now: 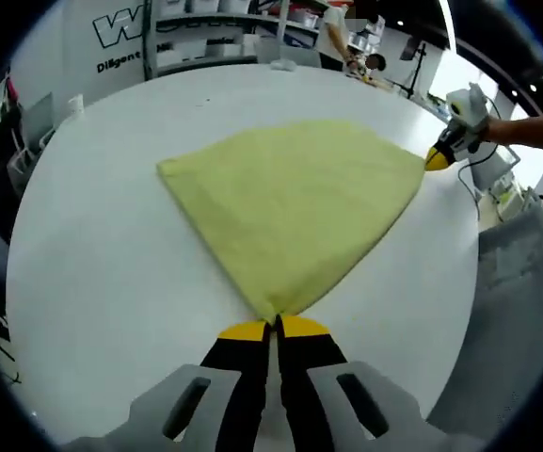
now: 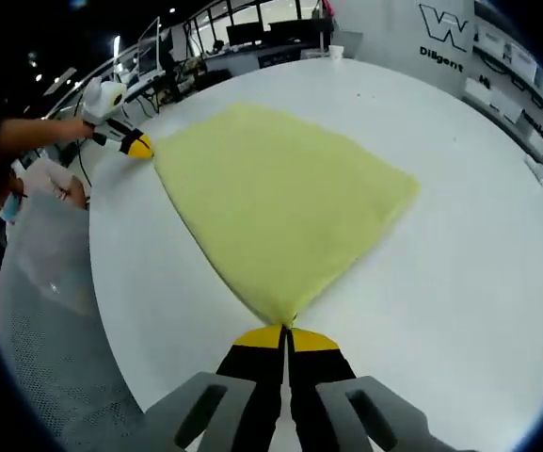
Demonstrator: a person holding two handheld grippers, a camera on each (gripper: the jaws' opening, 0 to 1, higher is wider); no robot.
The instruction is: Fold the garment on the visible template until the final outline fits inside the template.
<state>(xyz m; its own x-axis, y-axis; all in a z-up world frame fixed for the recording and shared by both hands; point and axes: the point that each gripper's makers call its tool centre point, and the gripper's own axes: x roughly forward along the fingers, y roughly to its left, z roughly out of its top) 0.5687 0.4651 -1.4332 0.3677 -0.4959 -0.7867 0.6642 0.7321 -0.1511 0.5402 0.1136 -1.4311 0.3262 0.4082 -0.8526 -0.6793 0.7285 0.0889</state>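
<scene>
yellow-tipped jaws of the left gripper (image 1: 273,327) rise from the bottom of the left gripper view, pressed together on one corner of the yellow-green garment (image 1: 295,207), which lies spread flat on the white table (image 1: 102,273). at the cloth's far right corner in that view the right gripper (image 1: 438,158) touches the edge. in the right gripper view its own jaws are likewise clamped on a near corner of the garment, and the left gripper shows at the far left corner, held by a person's arm (image 2: 36,137).
</scene>
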